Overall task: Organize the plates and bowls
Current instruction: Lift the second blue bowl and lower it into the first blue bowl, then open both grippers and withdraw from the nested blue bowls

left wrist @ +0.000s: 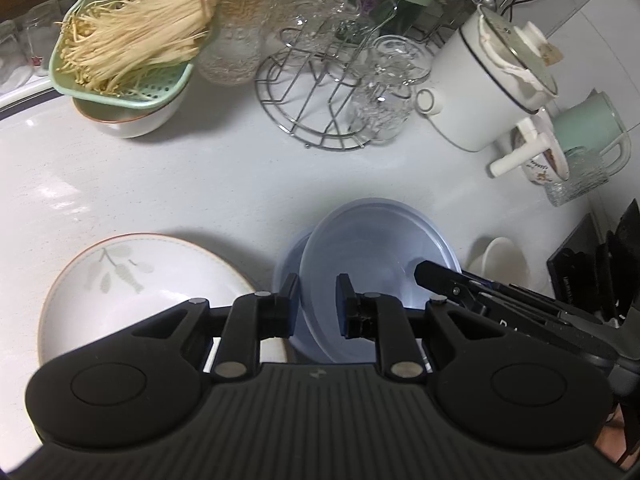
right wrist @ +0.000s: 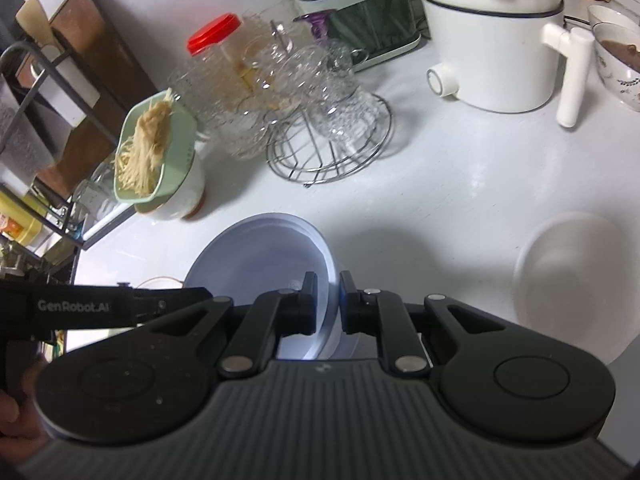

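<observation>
Pinching opposite rims, both grippers are clamped on the blue bowl (left wrist: 380, 264): left gripper (left wrist: 318, 304) on the near-left edge, right gripper (right wrist: 328, 304) on the other, probably to keep it level. It looks nested in a second blue bowl (left wrist: 286, 280), beside the leaf-print plate (left wrist: 132, 292) and white bowl (right wrist: 572, 280).

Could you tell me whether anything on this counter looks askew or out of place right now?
Yes: the blue bowl sits tilted and off-centre on a second blue one instead of nesting flat. The green colander of noodles also perches crookedly on a white bowl. Nothing looks spilled or broken.
</observation>
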{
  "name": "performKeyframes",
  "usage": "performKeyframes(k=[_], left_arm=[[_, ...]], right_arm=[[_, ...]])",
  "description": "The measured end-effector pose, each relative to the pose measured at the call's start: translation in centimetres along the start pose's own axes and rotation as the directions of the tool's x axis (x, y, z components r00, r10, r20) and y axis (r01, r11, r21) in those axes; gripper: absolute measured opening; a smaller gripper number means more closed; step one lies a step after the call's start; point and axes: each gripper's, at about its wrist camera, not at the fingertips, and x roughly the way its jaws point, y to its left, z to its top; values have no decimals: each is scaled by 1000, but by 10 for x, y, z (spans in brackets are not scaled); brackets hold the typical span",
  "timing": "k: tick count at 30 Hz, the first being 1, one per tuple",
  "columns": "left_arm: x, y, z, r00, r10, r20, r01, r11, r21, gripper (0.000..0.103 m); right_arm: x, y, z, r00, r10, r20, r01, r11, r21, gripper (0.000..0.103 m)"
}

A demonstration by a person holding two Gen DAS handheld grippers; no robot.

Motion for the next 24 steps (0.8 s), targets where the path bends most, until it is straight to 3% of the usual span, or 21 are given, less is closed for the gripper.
performKeyframes(k=[15,19,24], left_arm=[[14,-7,-1,998,57,-33,-54,996,71,21],[9,-7,3,998,64,-14,-63,996,67,40],[-3,-10,7,998,64,15,-65,996,68,43]], right_arm=[[9,-5,-11,1000,-9,-12,9,1000,3,15],[4,-5,-7,1000,-15,-4,15,1000,4,16],[-4,-6,0,1000,-25,15,25,1000,14,34]])
